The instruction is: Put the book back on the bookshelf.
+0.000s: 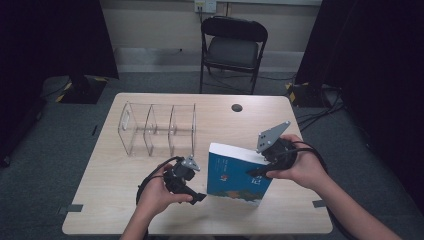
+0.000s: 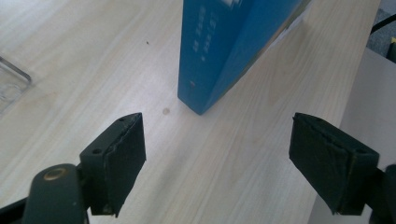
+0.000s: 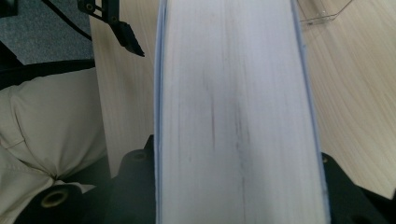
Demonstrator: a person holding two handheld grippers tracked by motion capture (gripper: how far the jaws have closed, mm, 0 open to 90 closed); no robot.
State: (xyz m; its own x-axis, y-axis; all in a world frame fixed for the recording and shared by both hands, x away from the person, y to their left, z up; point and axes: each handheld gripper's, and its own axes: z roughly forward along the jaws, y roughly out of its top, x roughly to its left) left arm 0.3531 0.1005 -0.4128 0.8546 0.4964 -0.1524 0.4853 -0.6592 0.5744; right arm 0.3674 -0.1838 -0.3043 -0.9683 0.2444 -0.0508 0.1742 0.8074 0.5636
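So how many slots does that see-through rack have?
3, side by side in the clear plastic rack on the wooden table's far left: left, middle, right.

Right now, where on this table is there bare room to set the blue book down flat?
The widest bare patch is the far right of the light wooden table, between the clear acrylic three-slot organizer and the right edge, past the small dark hole. The near left corner is also free. The near middle is crowded around the thick blue book.

White print on blue book (image 2: 219, 46) spine and cover: too blurred to read.
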